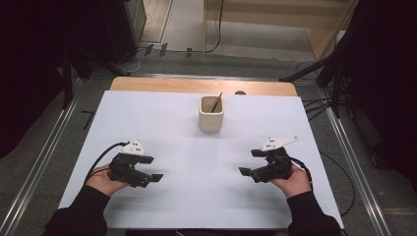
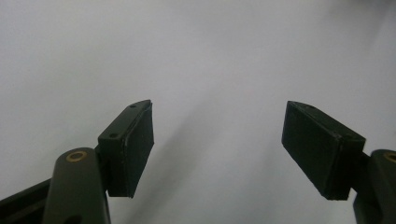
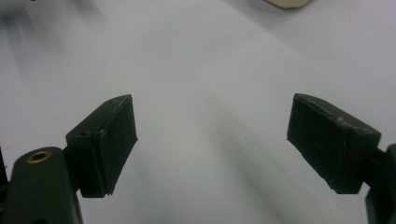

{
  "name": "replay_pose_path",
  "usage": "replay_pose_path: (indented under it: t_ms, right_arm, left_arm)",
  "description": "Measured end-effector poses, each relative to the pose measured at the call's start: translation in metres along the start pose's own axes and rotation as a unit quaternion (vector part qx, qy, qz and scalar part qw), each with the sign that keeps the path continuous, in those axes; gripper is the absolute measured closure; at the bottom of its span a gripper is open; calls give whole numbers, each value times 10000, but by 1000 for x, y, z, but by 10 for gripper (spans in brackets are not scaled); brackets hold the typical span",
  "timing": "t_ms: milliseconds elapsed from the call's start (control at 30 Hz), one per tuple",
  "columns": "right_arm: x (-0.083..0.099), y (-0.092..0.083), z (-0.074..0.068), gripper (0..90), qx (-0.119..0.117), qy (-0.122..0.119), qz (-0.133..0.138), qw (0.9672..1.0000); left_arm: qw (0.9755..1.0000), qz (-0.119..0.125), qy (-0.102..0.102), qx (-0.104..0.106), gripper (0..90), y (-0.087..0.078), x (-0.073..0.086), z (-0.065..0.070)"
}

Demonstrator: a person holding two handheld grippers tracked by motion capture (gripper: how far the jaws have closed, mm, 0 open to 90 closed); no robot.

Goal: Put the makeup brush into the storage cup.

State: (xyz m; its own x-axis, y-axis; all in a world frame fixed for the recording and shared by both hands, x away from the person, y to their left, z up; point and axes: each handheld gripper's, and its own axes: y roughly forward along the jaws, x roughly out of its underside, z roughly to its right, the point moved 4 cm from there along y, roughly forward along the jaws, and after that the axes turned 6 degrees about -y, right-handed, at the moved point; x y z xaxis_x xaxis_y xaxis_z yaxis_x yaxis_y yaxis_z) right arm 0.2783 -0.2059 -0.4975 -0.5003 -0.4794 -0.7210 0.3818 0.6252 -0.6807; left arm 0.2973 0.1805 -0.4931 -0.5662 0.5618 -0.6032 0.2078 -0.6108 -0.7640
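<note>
A cream cup stands near the far middle of the white table, a thin dark stick leaning inside it (what the stick is cannot be told). The left gripper and right gripper rest low over the near half, well apart from the cup and from each other. Both sets of jaws are spread wide and hold nothing, with bare tabletop between them.

No readable text, labels, brands or numbers anywhere: nothing legible in the high view or either gripper view.
</note>
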Motion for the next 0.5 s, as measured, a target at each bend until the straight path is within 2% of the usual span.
replay_pose_path:
  t_ms: [267, 500]
  right_arm:
    - [3, -8, 1, 169, 10, 62, 187, 9998]
    - [6, -8, 2, 172, -18, 60, 166, 9998]
  left_arm:
    - [10000, 41, -13, -24, 257, -1, 0, -1]
    - [10000, 24, 1, -27, 258, -1, 0, -2]
